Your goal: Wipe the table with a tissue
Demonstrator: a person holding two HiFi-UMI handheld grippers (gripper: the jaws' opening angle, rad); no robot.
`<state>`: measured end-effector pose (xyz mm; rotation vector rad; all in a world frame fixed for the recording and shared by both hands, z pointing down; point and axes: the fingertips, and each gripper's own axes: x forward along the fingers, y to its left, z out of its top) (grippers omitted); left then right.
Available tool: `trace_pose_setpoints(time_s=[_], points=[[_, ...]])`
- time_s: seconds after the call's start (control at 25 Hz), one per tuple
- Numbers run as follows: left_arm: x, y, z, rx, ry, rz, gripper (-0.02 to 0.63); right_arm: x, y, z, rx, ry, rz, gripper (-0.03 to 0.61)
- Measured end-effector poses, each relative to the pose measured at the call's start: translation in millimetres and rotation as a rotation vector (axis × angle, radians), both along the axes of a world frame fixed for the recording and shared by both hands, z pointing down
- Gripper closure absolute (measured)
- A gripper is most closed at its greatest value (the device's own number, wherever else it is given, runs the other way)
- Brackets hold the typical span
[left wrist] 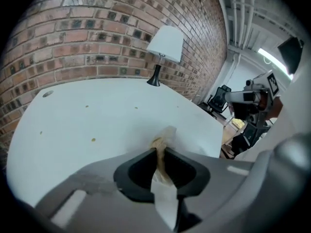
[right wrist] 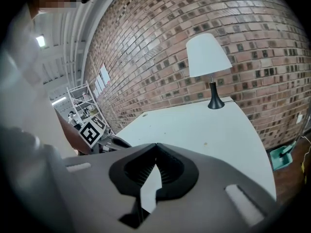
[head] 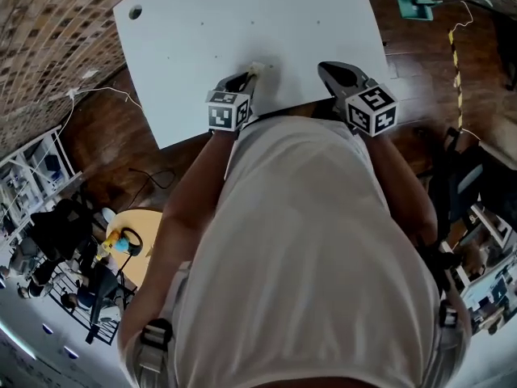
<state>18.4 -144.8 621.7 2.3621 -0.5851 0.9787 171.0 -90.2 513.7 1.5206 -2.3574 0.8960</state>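
A lamp (left wrist: pixel 164 52) and specks (left wrist: pixel 93 140), perhaps crumbs, sit on the table (left wrist: pixel 73 125).

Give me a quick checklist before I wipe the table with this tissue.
1. Tissue clamped in left gripper: ok.
2. Tissue tip touching table: cannot tell.
3. Right gripper shut, empty, apart from the tissue: ok.
4. Table free of specks: not ok, several lie ahead of the tissue.
5. Lamp out of the way at the far corner: ok.
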Motion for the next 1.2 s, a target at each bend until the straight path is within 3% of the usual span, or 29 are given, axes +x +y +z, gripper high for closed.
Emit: trace_pose_setpoints(time_s=[0.16, 0.32, 0.68, 1.2], points=[[11, -16, 10, 0.066, -0.094, -0.024, 0.554, 24, 8, 2, -0.003, -0.014, 0.018, 0.571], [24, -18, 18, 0.124, -0.186, 0.031, 0.554, 44, 16, 4, -0.008, -0.035, 0.052, 0.571], [28, -9, 29, 0.199, -0.321, 0.065, 0.558, 70, 28, 10, -0.013, -0.085, 0.1, 0.571], [56, 30, 31, 0.2, -0.307, 0.072, 0.558, 95, 32, 16, -0.026, -0.125, 0.055, 0.571]])
